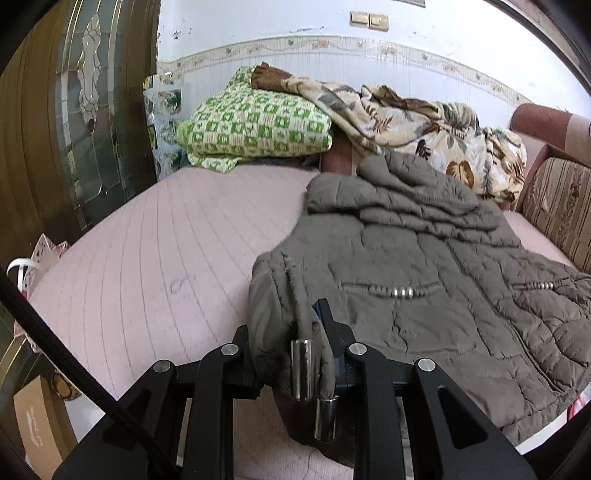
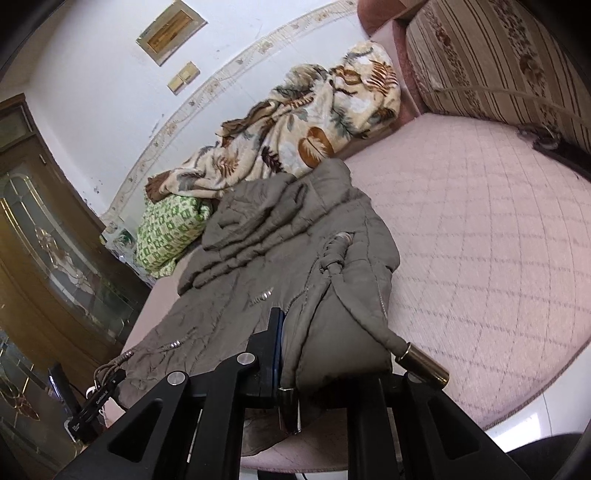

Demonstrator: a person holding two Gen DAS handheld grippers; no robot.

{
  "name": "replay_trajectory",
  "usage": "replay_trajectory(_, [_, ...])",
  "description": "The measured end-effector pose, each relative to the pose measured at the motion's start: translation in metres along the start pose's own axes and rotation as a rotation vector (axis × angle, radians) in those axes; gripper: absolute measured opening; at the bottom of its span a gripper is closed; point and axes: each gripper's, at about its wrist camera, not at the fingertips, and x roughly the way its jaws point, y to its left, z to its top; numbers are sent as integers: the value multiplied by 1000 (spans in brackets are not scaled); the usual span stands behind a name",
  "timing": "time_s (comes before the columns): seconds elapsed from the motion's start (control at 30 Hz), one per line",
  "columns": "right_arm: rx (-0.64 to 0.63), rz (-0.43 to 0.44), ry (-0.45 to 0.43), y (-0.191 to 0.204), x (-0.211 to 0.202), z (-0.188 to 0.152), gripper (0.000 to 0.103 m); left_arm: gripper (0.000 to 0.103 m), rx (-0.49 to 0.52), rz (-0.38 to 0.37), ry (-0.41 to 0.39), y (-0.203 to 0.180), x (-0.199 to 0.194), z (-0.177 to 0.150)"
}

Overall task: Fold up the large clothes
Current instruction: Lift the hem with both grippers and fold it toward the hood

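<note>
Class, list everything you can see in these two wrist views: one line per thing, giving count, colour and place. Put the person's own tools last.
quilted jacket: one, grey-brown, spread on the sofa seat, near hem corners lifted
drawstring toggles: several, metallic, hanging at the near hem
floral blanket: one, cream with brown leaves, heaped at the far end of the seat
checked blanket: one, green and cream, folded beside the floral one
sofa seat cover: one, pale pink, under the jacket
striped cushion: one, beige and brown, sofa back
cabinet: one, brown with glass door, left
wall switches: two, gold, white wall
left gripper: one, black, shut on the hem
right gripper: one, black, shut on the hem
</note>
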Motion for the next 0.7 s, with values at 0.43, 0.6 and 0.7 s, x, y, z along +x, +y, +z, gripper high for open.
replay_trajectory(0.43, [-41,52,-66,31,-2,43,14,23,-1,-9,-48,2,0,50])
replay_trajectory(0.6, [-52,66,-82,41,0,56,14,23,-4,-31,-52,3,1,62])
replay_trajectory(0.7, [-57,72,-89,46,2,63,14,23,-11,-42,-49,4,6,71])
